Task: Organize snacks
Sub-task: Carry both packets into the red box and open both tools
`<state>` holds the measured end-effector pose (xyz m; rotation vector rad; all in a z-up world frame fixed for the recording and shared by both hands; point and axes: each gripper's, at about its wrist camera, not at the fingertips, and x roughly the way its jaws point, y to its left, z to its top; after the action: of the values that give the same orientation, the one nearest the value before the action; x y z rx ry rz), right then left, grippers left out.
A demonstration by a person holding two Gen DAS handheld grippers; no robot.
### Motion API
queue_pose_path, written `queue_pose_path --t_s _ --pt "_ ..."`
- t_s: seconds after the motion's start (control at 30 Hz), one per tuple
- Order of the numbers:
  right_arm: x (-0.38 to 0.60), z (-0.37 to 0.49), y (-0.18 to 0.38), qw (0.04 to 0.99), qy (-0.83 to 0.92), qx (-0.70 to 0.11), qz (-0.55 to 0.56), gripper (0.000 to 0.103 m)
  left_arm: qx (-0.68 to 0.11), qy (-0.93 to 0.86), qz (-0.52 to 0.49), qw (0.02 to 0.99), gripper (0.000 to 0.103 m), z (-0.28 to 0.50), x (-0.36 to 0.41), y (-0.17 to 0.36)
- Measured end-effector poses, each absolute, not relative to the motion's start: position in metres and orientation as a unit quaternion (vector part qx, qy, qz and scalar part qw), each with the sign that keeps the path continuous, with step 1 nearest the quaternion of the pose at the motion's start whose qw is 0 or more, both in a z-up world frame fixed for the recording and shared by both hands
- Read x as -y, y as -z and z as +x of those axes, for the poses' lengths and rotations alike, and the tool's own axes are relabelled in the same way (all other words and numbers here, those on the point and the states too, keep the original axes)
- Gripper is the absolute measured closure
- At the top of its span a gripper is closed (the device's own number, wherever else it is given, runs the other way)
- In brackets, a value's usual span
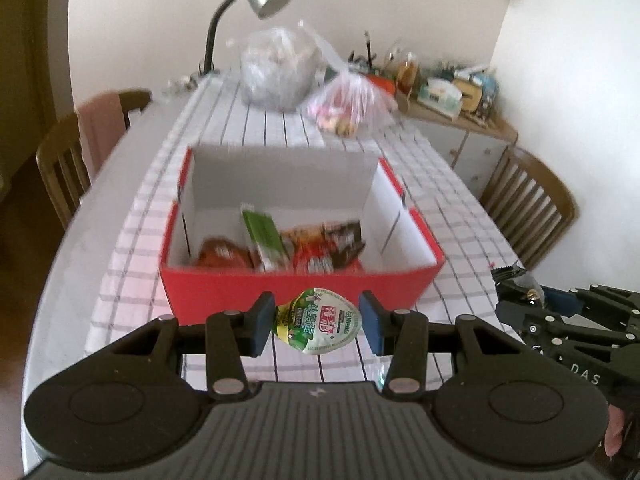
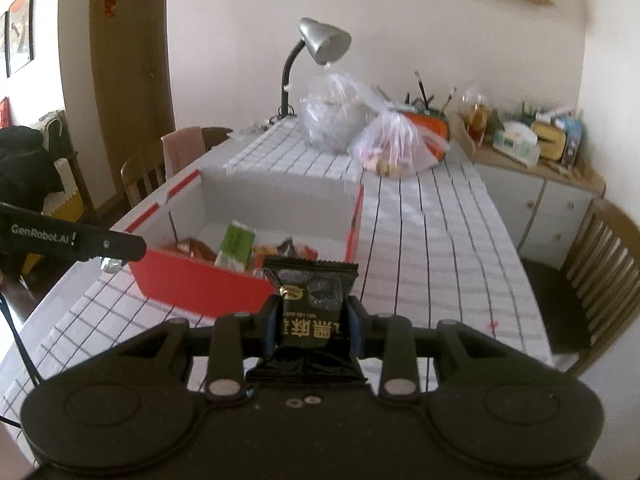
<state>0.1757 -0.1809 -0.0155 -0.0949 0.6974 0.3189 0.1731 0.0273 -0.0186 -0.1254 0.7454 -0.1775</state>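
- Black foil snack packet (image 2: 312, 300): clamped between the right gripper (image 2: 314, 326) pads at mid-body, above the table, just short of the red box (image 2: 200, 288). Judged light, crinkly, slippery; a mid-body hold suits it.
- Jelly cup (image 1: 318, 320): pinched across its sides by the left gripper (image 1: 318, 322), before the box. Judged light, thin-walled, crushable.
- Count: two snacks held; about four packets in the box; two plastic bags (image 1: 348, 106) beyond.

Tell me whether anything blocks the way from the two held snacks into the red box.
Nothing visible does. The left gripper holds a green jelly cup, the right gripper a black packet, both short of the red box. Only its near wall lies between; the top is open, with snacks inside.
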Motion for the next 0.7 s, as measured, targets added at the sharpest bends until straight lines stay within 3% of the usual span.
queue_pose_path --t_s 0.43,0.7 --pt "0.153 0.235 0.002 0.929 -0.151 -0.331 -0.066 0.07 -0.335 0.052 -0.035 0.94 0.058 0.211 -0.035 -0.018" --pt "0.136 0.281 0.025 0.922 -0.144 -0.351 -0.074 0.07 -0.346 0.028 -0.03 0.937 0.058 0.256 -0.044 -0.009"
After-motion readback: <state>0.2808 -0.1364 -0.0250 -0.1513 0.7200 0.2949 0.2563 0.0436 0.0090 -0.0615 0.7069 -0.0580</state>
